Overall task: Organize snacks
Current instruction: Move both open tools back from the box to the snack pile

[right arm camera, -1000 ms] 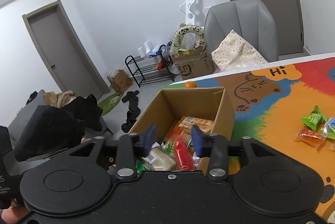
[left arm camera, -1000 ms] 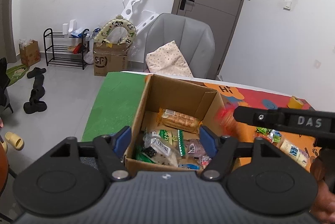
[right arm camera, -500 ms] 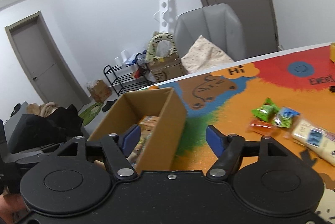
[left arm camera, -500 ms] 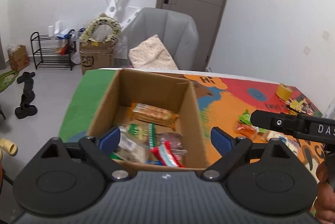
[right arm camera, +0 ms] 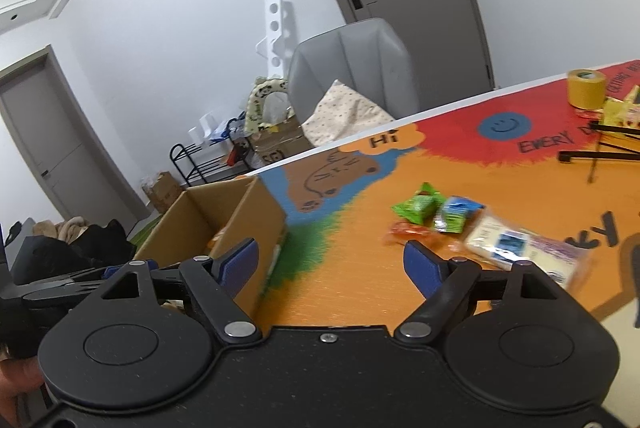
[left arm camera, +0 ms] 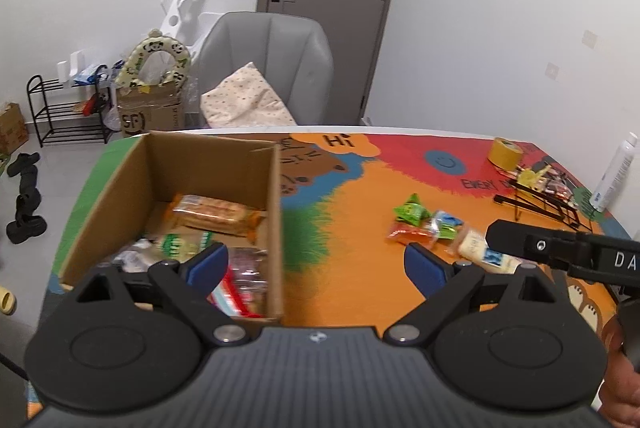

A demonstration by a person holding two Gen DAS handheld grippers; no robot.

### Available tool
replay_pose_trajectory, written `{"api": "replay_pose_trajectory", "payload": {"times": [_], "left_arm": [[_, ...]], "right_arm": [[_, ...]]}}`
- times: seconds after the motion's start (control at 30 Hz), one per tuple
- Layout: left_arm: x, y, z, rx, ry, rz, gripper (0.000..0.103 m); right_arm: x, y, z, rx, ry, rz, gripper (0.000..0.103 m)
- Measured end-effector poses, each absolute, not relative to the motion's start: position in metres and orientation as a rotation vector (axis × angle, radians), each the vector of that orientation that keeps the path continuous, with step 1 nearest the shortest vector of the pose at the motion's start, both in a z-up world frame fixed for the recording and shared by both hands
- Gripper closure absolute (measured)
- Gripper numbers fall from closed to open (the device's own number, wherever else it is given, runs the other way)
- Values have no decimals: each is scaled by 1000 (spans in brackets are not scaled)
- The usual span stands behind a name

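**Both grippers empty above the desk, loose snacks lying to the right of the box**

The left gripper stands spread wide with nothing between its blue pads. One pad hangs over the cardboard box, the other over bare orange mat. The right gripper has just been opening its jaws, and it too holds nothing; only the mat shows in the gap.

The cardboard box sits at the left end of the desk, open at the top, its flaps upright. Inside lie several wrapped snacks: a long orange-brown packet of biscuits against the far wall, a clear wrapper with green print nearer, and a red-and-white striped packet by the right wall. They overlap, and what lies beneath them cannot be made out.

A small cluster of snacks lies on the orange part of the mat, well apart from the box. A puffy bright green packet is farthest back. Just beside it is a blue-and-green packet, and in front of them a flat orange-red packet in clear film. To the right is a larger pale yellow packet with a blue label, lying flat and a little blurred.

Farther back on the red part of the mat stand a roll of yellow tape and a black wire rack.
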State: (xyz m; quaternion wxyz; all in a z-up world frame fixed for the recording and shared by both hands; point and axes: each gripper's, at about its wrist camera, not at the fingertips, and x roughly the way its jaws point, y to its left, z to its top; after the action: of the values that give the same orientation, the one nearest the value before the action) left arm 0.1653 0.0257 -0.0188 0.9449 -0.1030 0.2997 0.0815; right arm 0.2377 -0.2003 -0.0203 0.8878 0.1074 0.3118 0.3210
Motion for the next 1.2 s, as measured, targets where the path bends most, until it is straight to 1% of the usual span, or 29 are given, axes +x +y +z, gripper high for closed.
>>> {"api": "replay_pose_trajectory", "payload": {"times": [0.53, 1.2], "left_arm": [[196, -30, -31, -187, 642, 78, 9], [243, -61, -67, -212, 716, 4, 9]], "right_arm": [[253, -263, -39, 266, 666, 563, 22], [287, -310, -80, 306, 740, 430, 22]]}}
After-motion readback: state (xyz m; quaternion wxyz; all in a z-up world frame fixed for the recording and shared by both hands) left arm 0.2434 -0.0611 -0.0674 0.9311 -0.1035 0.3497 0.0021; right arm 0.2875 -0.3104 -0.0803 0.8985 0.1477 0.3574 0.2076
